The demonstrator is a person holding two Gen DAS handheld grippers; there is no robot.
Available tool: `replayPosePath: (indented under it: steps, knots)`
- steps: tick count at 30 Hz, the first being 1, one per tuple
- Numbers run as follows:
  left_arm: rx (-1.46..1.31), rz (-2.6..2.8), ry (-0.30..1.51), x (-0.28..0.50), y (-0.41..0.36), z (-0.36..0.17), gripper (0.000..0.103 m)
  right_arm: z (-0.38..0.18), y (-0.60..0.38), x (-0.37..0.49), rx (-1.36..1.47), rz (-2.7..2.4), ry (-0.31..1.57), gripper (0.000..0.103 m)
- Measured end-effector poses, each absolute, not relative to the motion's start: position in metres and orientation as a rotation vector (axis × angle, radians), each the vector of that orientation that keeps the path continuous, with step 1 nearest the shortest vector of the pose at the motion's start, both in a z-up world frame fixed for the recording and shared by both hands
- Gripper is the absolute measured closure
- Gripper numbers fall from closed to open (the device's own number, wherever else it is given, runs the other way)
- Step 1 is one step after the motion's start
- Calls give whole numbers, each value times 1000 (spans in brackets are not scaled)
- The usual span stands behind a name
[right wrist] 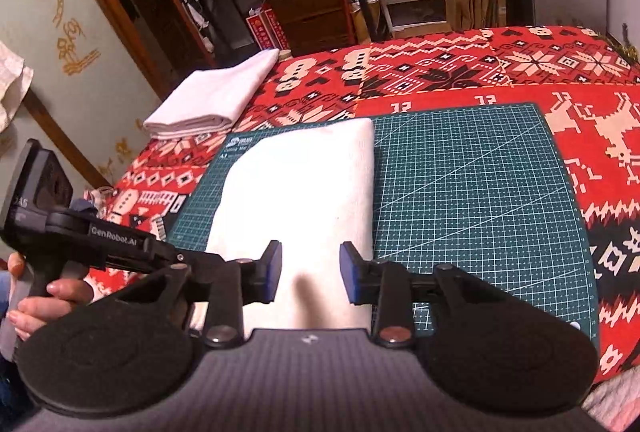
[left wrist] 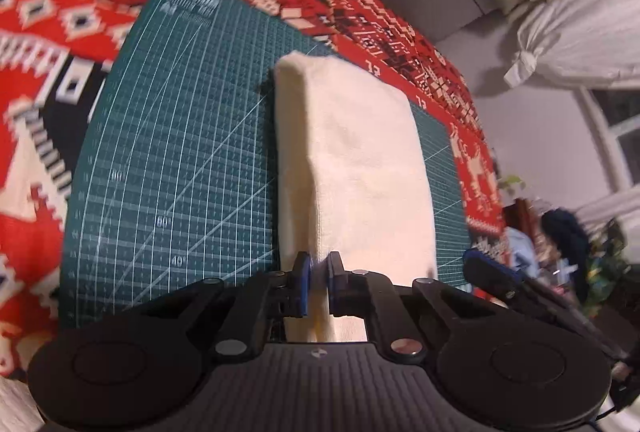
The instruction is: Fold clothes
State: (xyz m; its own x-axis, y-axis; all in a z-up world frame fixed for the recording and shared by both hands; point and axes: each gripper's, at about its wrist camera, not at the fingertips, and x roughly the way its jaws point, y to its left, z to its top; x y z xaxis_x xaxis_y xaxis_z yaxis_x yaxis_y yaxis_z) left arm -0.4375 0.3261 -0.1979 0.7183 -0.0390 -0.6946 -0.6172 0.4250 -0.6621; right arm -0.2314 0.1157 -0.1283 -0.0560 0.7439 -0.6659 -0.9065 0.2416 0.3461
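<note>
- Cream cloth (left wrist: 352,168), folded narrow, lies on green cutting mat (left wrist: 168,152).
- Left tool (left wrist: 318,280) is clamped on its near edge fold.
- Right tool (right wrist: 310,272) is held spread above near end, nothing gripped.
- Judged mid-fold; pinched layer likely needs carrying across.

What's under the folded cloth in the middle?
The cloth lies on the green cutting mat, which sits on the red patterned blanket. Anything beneath the cloth itself is covered.

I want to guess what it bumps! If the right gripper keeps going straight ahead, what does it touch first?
Probably the cream folded cloth on the green cutting mat. The right gripper is open, and the cloth lies straight ahead between its fingers, though how high it hovers above is unclear.
</note>
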Motion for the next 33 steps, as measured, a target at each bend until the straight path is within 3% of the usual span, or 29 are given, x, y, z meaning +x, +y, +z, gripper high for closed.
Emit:
replayPosePath:
  steps: [5,11,22,28,33]
  knots:
    - [-1086,398,697,-441,324,-200,94,-137,123,-239,-271,1373,895,95]
    - [-1111,388,686,-447,326,-204,94,-167,120,-261,-406,1401,888,96]
    - [-1051,399,684,-449,317,-196,94,-134,150,-252,-347,1375,808,93]
    - [-1010,425,690,-455,313,-189,95,-168,154,-256,-383,1346,817,95]
    - [-921,428,655,-461,301,-167,98,-160,141,-264,-432,1375,815,93]
